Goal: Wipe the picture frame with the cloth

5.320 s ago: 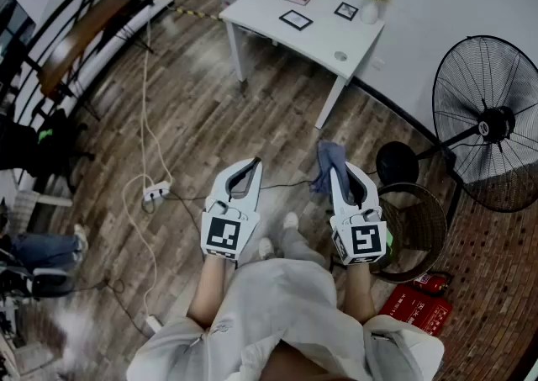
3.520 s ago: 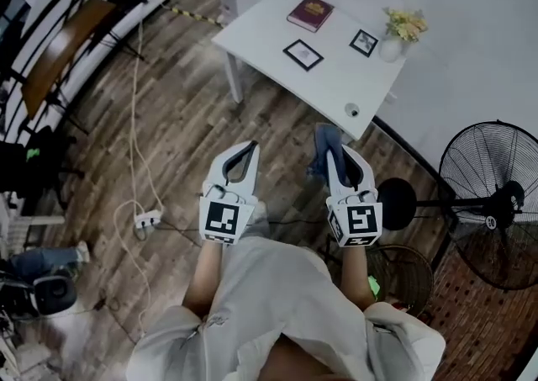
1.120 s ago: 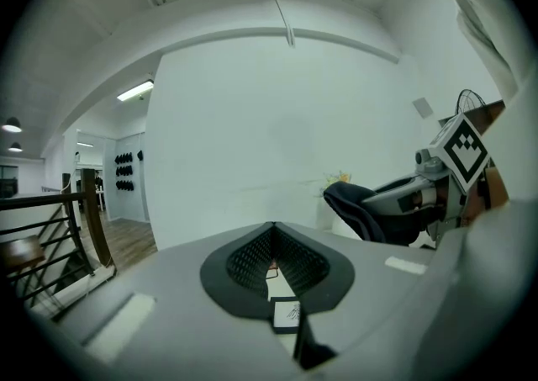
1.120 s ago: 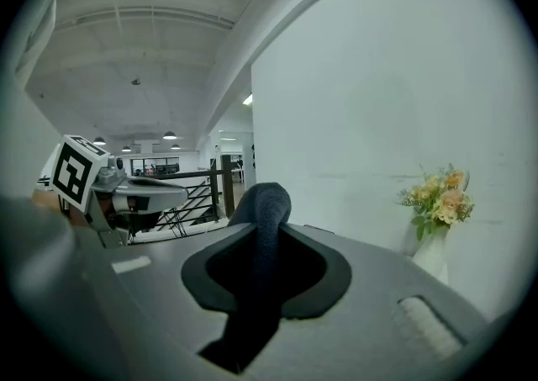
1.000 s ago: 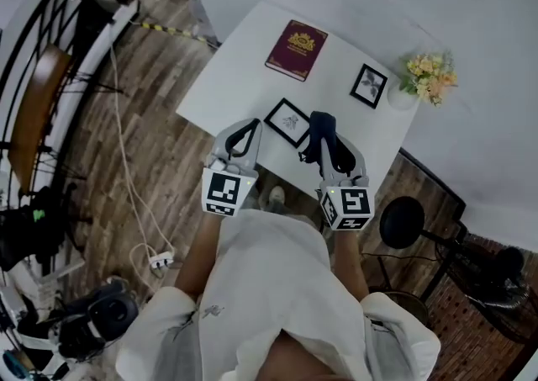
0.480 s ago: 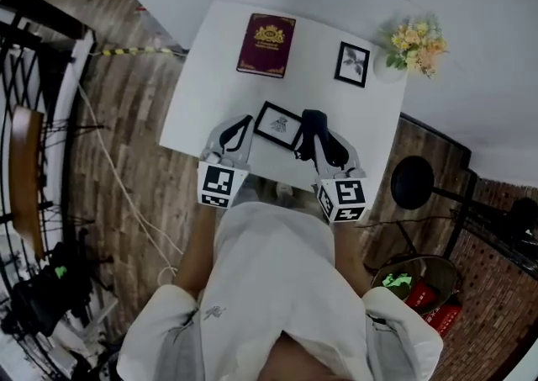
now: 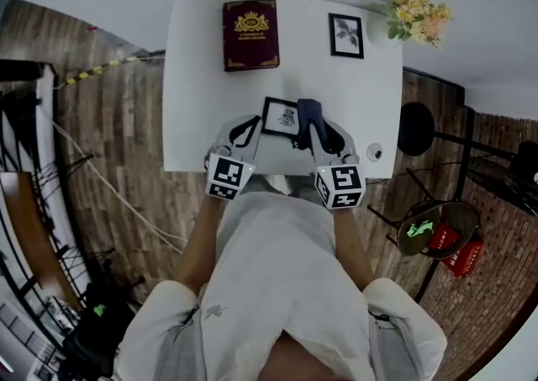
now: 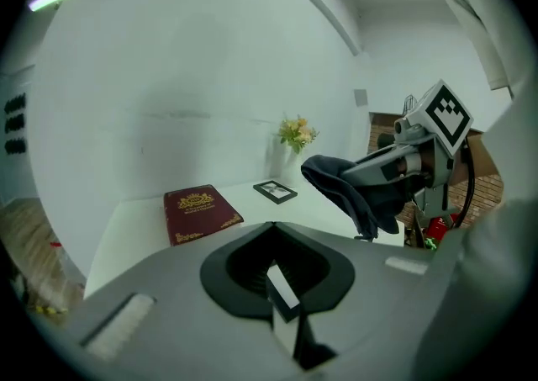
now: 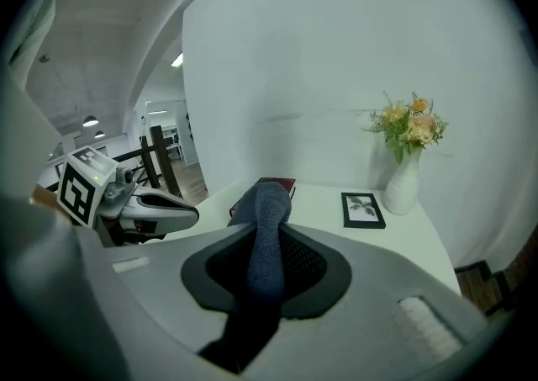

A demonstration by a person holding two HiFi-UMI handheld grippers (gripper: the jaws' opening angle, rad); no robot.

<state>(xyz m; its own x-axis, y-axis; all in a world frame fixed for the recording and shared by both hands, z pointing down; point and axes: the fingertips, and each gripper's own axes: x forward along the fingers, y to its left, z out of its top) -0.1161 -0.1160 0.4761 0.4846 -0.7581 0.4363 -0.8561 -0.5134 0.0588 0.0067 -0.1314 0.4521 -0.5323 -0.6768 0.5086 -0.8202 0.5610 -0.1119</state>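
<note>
Since the earlier moments the person has walked up to the counter (image 7: 192, 93), and both tools, which were hanging over the wooden floor, are now reaching over its near edge. The picture frame (image 7: 280, 116) is lying flat near the middle of that edge, between the two tools. The cloth (image 7: 306, 111), dark blue, is hanging just at the frame's right side; whether it is touching the frame cannot be told. The right tool (image 7: 318, 129) is gripping the cloth, its jaws closed on the fabric, which is bunching above the tips and trailing back through them. The left tool (image 7: 253, 124) is hovering just left of the frame, its jaws closed together and holding nothing. A dark red book (image 7: 250, 34) is lying at the far left of the counter. A second small frame (image 7: 345, 35) is lying to its right. A white vase of flowers (image 7: 413, 13) is standing at the far right corner. A small round thing (image 7: 375, 152) is sitting at the near right corner.
</note>
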